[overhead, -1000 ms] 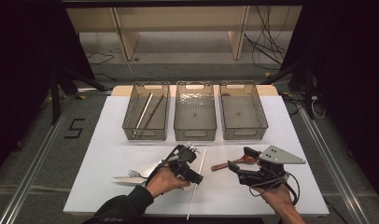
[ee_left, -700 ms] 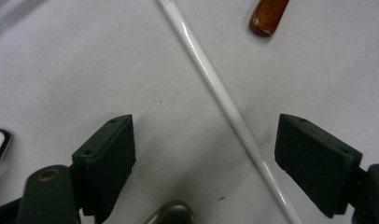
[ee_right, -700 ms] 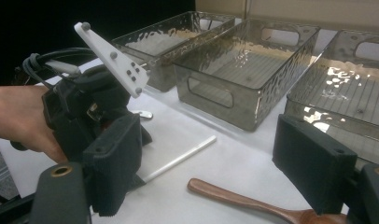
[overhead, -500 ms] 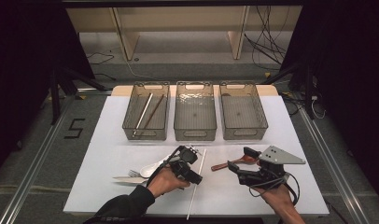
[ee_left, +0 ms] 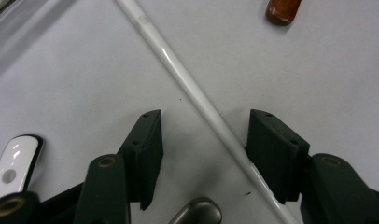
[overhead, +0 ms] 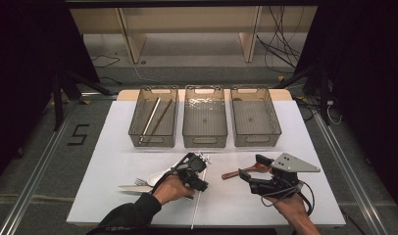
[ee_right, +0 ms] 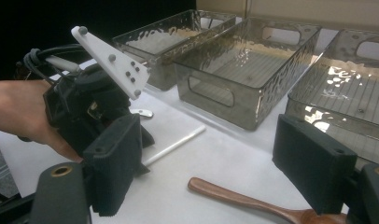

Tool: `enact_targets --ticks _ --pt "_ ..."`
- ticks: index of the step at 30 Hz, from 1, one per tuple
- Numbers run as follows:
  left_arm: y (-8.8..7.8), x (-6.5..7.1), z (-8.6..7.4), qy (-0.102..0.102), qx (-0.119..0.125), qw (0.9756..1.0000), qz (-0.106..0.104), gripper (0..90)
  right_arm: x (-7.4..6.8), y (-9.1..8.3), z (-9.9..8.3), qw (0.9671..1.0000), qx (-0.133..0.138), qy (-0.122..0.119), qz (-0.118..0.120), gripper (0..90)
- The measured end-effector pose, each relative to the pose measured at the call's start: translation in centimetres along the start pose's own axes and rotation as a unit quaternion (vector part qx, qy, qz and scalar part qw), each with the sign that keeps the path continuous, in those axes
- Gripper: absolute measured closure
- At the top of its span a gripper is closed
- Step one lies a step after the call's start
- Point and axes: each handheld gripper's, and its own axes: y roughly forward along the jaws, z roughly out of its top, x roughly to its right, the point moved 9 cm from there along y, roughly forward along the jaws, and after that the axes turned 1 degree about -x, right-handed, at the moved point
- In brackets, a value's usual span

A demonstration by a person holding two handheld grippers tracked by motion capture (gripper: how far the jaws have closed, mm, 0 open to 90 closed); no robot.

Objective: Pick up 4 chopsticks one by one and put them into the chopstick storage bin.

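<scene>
A long white chopstick [overhead: 195, 205] lies on the white table, running toward its front edge. My left gripper [overhead: 197, 180] points down over it. In the left gripper view the chopstick [ee_left: 187, 88] crosses diagonally between the jaws, close against the right pad [ee_left: 276, 149] and well apart from the left pad. These jaws have just been closing, and my left gripper [ee_left: 205, 116] still stands open. My right gripper [overhead: 252, 167] hovers open above a wooden spoon [overhead: 234, 173]. In the right gripper view the spoon [ee_right: 243, 200] lies below my right gripper [ee_right: 211, 135], whose wide jaws hold nothing.
Three clear bins stand in a row at the back: the left bin [overhead: 133, 125] holds a white and a brown chopstick, the middle bin [overhead: 204, 120] and right bin [overhead: 256, 120] are bare. A white spoon [overhead: 155, 177], fork [overhead: 140, 182] and knife [overhead: 131, 188] lie left of my left hand.
The left gripper's jaws have drawn closer together around the white chopstick. Both hands stay where they were, and the chopstick and spoon have not moved.
</scene>
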Motion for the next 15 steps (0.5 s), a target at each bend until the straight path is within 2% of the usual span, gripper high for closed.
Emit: enact_targets --ticks 5,10,15 --pt "-0.06 0.11 0.03 0.006 -0.004 1.0000 -0.005 50.1 0.01 0.01 0.00 1.0000 0.000 0.000 0.000 24.7" --pt "-0.17 0.43 0.03 0.022 -0.014 0.9996 -0.010 58.4 0.00 0.06 -0.04 1.0000 -0.001 0.000 -0.001 24.7" --pt "-0.21 0.63 0.12 0.020 -0.020 0.9995 -0.017 65.6 0.08 0.06 -0.05 1.0000 -0.001 0.000 -0.003 24.7"
